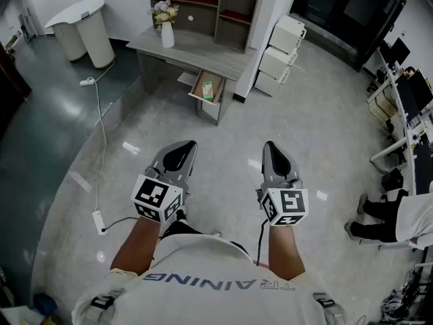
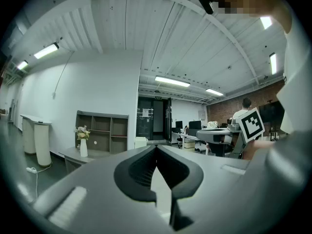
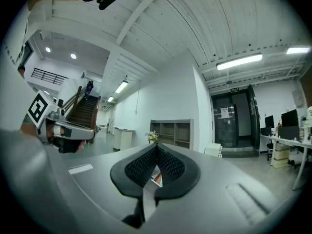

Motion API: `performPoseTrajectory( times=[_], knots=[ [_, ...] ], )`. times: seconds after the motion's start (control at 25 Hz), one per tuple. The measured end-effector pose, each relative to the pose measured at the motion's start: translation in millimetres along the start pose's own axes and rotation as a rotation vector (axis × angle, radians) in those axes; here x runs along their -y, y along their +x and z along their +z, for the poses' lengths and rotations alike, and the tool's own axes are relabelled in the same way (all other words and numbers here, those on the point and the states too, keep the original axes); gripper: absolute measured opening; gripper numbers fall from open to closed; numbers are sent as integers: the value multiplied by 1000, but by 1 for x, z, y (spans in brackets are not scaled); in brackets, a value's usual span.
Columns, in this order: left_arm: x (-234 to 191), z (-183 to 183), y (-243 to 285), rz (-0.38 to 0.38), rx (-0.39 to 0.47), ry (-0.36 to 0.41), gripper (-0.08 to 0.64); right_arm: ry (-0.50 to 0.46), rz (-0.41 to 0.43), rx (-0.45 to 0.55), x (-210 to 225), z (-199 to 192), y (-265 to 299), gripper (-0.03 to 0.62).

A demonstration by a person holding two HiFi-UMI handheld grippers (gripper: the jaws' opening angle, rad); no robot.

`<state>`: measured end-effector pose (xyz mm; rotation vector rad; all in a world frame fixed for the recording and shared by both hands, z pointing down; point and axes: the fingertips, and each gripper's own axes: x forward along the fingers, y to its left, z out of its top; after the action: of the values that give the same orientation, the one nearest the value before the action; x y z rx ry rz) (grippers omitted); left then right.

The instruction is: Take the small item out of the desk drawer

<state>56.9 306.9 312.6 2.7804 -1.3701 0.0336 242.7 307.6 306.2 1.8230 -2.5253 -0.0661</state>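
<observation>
Left gripper (image 1: 178, 153): jaws clenched tip to tip on nothing, held above the floor (image 1: 304, 127). Centre, far ahead: desk (image 1: 203, 51) with its drawer (image 1: 197, 87) standing open; the small green item (image 1: 208, 89) lies flat inside, well apart from both tools and roughly between their lines. Right gripper (image 1: 274, 156): jaws likewise closed and empty, level with the left.

We're well back from the desk (image 1: 203, 53) on the far side, its drawer (image 1: 197, 87) open with a small green item (image 1: 208, 90) inside (flower vase (image 1: 167, 34) on top). Near us, the left gripper (image 1: 184, 145) and right gripper (image 1: 269, 146) sit side by side, both closed.
</observation>
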Motion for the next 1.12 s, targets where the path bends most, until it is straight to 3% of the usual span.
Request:
performPoseTrajectory(
  times=[0.6,0.76,1.12],
  knots=[
    [-8,-5,-5,3,-7,-16,-2,4,-4,-4,-8,-5,5,14],
    [-21,-8,-1,3,-12,-26,-2,15,12,21,-14,-3,16,14],
    [-65,-4,24,-22,-17,-46,-2,-39,37,-44,-31,-4,71,15]
  ],
)
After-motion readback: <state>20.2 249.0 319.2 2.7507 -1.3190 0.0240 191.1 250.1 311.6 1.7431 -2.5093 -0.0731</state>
